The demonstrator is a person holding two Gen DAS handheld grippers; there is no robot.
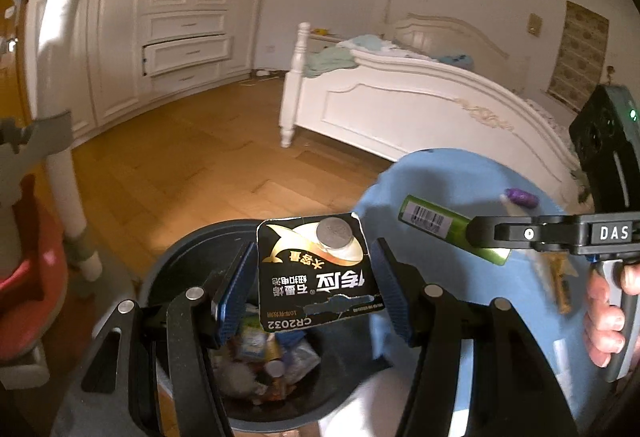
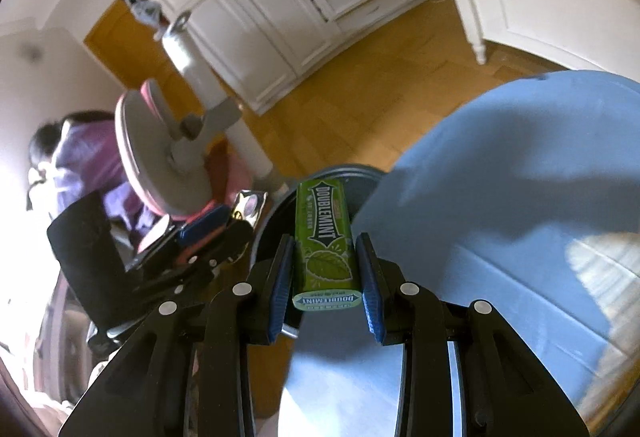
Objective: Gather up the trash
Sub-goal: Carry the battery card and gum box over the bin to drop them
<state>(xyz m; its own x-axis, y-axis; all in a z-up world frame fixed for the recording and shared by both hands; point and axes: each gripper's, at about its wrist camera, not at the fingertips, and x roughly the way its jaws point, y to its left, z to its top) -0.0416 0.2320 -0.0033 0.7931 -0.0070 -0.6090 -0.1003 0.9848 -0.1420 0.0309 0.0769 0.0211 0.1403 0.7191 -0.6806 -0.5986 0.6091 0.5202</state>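
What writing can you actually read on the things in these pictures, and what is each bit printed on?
"CR2032": lower edge of the black battery card in the left gripper, seen upside down.
Chinese characters on that card: visible, but I will not transcribe them.
"DOUBLEMINT": face and end flap of the green gum pack in the right gripper.
"DAS": body of the right gripper.
Barcode digits on the pack: too small.
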